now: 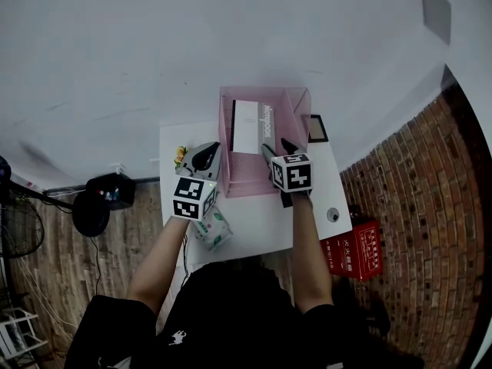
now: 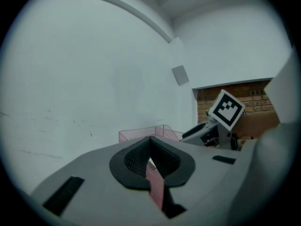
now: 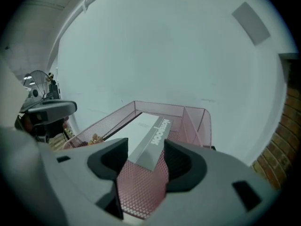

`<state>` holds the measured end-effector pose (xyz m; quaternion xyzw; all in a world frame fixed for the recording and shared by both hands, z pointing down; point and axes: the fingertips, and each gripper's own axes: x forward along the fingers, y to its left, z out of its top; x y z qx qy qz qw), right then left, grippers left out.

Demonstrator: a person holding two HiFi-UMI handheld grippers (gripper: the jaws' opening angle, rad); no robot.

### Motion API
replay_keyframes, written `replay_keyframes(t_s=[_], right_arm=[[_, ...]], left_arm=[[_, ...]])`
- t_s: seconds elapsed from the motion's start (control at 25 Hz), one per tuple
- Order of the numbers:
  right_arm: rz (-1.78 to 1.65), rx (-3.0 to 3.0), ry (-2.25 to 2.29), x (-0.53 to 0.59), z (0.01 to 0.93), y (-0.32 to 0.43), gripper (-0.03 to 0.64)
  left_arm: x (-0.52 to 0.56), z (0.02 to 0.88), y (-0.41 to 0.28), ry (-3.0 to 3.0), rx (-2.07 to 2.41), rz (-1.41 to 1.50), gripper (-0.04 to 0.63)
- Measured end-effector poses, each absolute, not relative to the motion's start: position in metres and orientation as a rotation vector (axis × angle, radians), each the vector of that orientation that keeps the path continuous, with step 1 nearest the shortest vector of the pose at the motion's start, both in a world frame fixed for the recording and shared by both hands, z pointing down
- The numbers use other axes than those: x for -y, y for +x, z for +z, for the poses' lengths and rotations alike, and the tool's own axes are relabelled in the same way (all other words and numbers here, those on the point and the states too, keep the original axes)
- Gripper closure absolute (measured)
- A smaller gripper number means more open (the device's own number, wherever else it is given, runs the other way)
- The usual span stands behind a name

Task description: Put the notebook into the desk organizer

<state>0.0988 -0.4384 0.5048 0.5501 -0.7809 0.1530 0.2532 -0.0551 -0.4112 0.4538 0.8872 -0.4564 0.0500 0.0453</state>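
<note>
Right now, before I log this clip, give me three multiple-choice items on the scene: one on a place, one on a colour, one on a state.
1. Where is the notebook?
A on the floor
B inside the desk organizer
C in the right tongs

2. What colour is the desk organizer?
A pink
B blue
C black

3. How do the right tongs stand?
A shut on the notebook
B shut on nothing
C open

Answers:
B, it sits within the organizer's mesh walls.
A, the mesh is pink in every view.
C, the pads stand apart and touch nothing.
</note>
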Motion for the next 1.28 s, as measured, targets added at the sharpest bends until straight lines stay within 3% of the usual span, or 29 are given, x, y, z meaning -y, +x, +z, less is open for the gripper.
replay_keyframes(t_s=[0.16, 0.32, 0.44, 1.28], right_arm=[[0.439, 2.206, 1.509, 0.423, 0.494, 0.1, 0.425], [0.44, 2.298, 1.529, 0.406, 0.479, 0.108, 0.557], [0.419, 2.343, 1.524, 0.39, 0.47, 0.113, 0.614], [0.365, 2.647, 1.426, 0.234, 0.434, 0.182, 0.615]], left_arm=[[0.402, 0.45, -0.055, 2.69, 1.414, 0.144, 0.592], [0.388, 0.443, -0.054, 2.703, 1.475, 0.171, 0.592], [0.373, 0.437, -0.055, 2.687, 1.534, 0.171, 0.592], [0.211, 0.421, -0.007, 2.595, 1.72, 0.138, 0.592]])
